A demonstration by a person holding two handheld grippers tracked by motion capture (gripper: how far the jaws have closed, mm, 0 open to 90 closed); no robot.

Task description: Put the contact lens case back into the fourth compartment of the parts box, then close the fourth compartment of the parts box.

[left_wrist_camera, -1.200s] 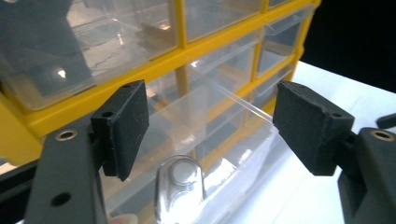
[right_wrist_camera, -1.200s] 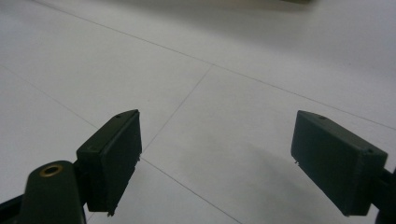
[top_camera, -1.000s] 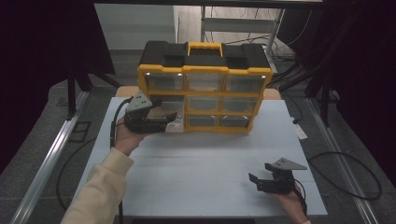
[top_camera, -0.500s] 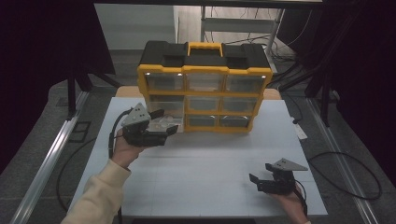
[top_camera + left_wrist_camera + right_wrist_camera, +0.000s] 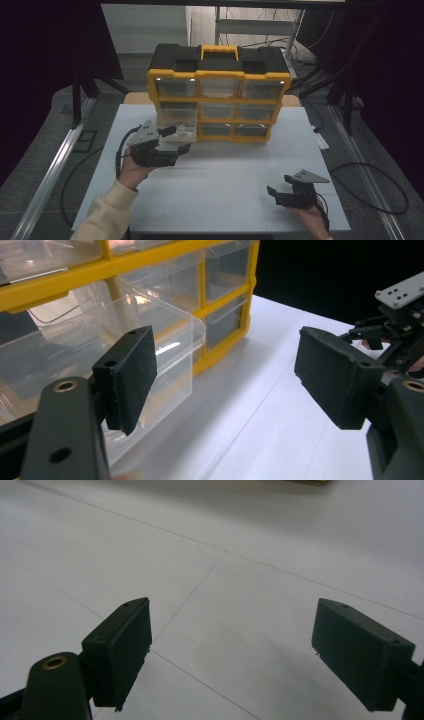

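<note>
A yellow and black organizer (image 5: 220, 75) with clear drawers stands at the back middle of the white table (image 5: 225, 170). Its bottom-left clear drawer (image 5: 184, 131) is pulled out and looks empty. My left gripper (image 5: 177, 140) hovers just in front of that drawer, open and holding nothing. In the left gripper view the drawer (image 5: 170, 340) lies beyond the left jaw, and the gripper (image 5: 225, 375) has its jaws wide apart. My right gripper (image 5: 277, 186) rests low near the front right, open over bare table (image 5: 232, 645).
The organizer's yellow frame (image 5: 75, 280) holds further shut drawers in three rows. The right gripper (image 5: 385, 330) appears far off in the left gripper view. Cables trail off both table sides. Dark floor and metal rails flank the table.
My left gripper has drawn back from the organizer toward the table's front, and the bottom-left drawer now stands out from the frame. The right gripper has barely moved.
</note>
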